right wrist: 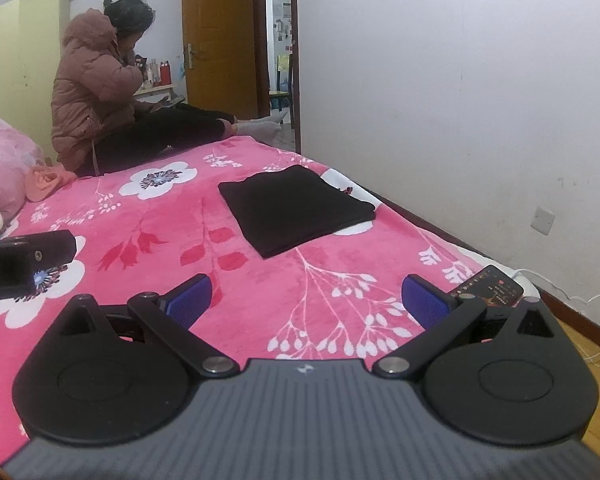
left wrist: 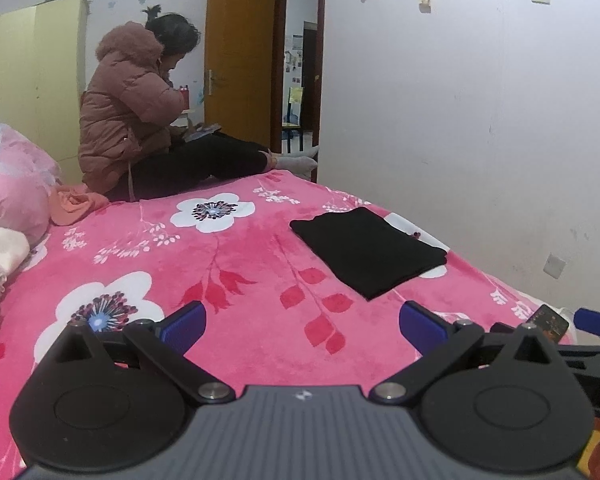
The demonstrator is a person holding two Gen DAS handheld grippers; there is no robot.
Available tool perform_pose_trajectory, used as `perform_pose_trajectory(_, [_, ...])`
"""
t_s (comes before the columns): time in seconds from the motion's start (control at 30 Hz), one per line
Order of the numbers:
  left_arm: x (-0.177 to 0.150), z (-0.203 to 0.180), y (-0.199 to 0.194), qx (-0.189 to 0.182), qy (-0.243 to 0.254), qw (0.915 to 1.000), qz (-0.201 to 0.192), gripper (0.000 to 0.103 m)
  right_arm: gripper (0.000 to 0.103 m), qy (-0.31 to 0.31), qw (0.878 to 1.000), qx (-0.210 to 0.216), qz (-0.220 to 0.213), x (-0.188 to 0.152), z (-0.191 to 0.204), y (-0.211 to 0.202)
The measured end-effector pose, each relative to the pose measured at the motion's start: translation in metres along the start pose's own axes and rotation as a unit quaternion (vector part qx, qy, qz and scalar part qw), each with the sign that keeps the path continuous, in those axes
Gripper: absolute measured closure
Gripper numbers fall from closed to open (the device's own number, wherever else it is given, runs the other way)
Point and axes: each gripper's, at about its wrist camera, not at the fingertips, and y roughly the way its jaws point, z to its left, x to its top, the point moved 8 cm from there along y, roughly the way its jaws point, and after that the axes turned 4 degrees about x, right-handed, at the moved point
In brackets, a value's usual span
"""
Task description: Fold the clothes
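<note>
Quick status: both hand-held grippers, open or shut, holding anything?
Left hand-held gripper: open, holding nothing, above the pink blanket.
Right hand-held gripper: open, holding nothing; the folded black garment lies ahead, untouched.

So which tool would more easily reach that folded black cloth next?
Probably the right tool: the black cloth lies almost straight ahead of its open jaws. From the left tool, also open, it sits off to the right.

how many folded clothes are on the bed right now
1: the black folded garment lies flat on the pink blanket near the wall side. Crumpled orange cloth sits unfolded by the seated person.
</note>
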Motion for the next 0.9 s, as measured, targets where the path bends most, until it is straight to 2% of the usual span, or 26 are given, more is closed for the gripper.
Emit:
perform_pose_trajectory(0.3, [-0.001,0.006,-0.003,0.027,0.011,0.9996,-0.005,0.0,0.001,-0.022,1.0,-0.01,-0.001,0.003,0.009,-0.005])
perform_pose_trajectory(0.9, [-0.007,0.016,-0.011,0.041,0.0,0.9992,-0.001,0.0,0.001,-0.031,0.999,-0.012,0.0,0.005,0.028,-0.019])
